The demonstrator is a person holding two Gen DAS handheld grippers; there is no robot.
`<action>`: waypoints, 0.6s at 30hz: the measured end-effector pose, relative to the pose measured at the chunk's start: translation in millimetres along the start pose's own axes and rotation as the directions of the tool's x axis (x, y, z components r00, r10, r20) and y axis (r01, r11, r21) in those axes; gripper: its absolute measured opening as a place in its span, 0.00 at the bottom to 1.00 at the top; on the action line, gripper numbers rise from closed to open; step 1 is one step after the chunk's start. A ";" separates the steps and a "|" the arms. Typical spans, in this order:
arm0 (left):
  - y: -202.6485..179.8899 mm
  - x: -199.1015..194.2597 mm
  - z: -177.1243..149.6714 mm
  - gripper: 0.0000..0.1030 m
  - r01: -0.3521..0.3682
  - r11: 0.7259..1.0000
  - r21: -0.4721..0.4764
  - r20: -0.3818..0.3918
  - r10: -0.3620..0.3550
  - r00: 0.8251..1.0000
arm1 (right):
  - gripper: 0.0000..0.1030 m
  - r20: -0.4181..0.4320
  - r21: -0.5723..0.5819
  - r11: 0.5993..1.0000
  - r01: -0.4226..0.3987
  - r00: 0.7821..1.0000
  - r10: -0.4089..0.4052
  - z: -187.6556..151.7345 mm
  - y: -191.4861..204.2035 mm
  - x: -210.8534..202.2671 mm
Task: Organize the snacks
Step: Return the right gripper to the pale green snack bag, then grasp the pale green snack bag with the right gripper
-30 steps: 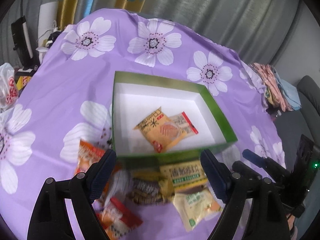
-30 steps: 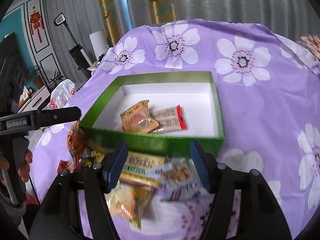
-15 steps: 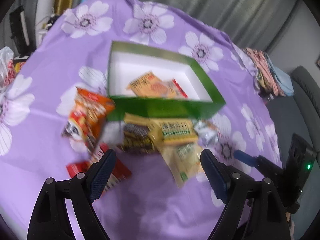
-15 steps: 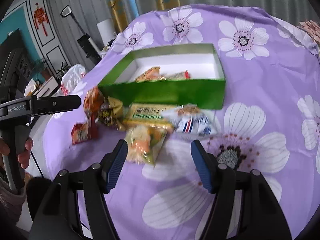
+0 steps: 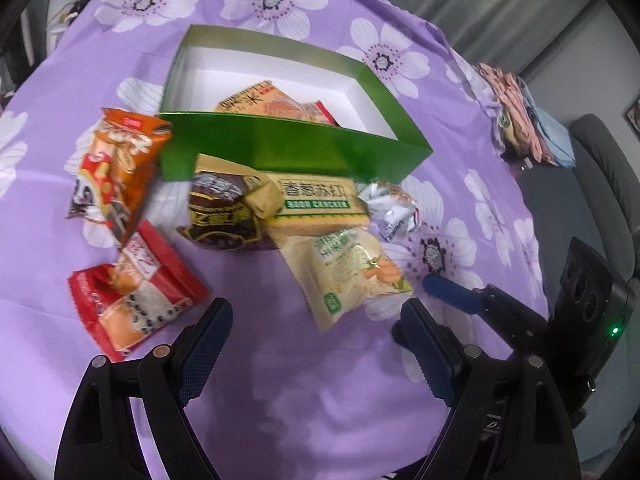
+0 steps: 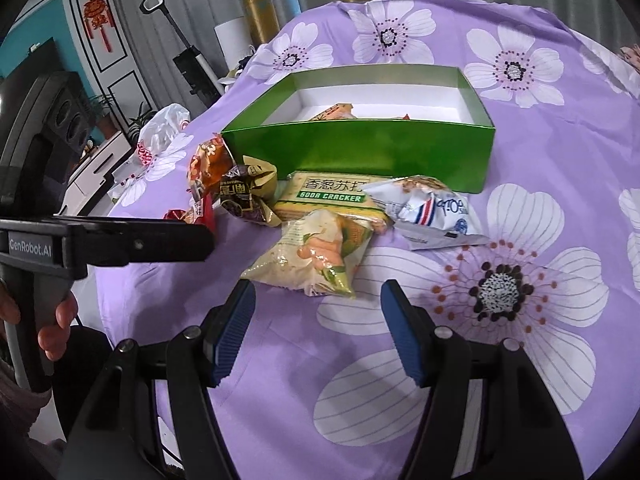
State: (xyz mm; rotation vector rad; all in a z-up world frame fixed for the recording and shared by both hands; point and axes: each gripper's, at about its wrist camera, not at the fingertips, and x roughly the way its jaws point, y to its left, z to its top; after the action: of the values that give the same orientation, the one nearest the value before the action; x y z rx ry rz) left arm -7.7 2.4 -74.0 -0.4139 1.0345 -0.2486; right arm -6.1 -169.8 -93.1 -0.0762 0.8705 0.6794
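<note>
both tools, right tool (image 6: pixel 316 328) and left tool (image 5: pixel 316 344), released, have dropped back from the green box (image 5: pixel 288 152); pale packet (image 6: pixel 316 256) just ahead is likely next.

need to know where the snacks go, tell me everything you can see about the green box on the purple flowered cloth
The green rectangular box looks like glossy card, green outside and white inside, with no lid on it. It sits upright and open on the purple flowered tablecloth. Two snack packets lie flat inside, an orange-yellow packet and a red-edged packet. Loose packets crowd its near wall; the soda cracker pack appears to lie against it.
</note>
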 end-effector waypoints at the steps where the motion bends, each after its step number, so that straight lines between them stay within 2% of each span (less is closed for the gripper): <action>1: -1.7 2.6 0.0 0.84 0.006 1.000 0.001 -0.005 -0.006 1.000 | 0.63 0.000 0.003 1.000 -0.004 1.000 0.004 -0.2 0.0 0.9; 14: -9.3 29.2 7.0 0.83 0.058 0.998 -0.021 -0.030 -0.059 0.998 | 0.38 0.005 0.035 0.998 -0.056 0.998 0.056 5.5 -7.4 19.2; 16: -8.1 33.5 7.9 0.75 0.069 0.997 -0.032 -0.037 -0.070 0.997 | 0.35 0.002 0.036 0.997 -0.061 0.998 0.061 5.8 -7.7 20.8; 18: -5.9 36.6 8.4 0.74 0.073 0.996 -0.049 -0.042 -0.075 0.996 | 0.33 -0.005 0.035 0.997 -0.067 0.998 0.067 5.9 -8.2 23.3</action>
State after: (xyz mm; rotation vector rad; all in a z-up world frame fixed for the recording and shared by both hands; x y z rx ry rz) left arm 17.6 -15.4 -96.1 -0.4924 1.0704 -0.3013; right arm 13.2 -162.2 -107.8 -0.0179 0.8941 0.7262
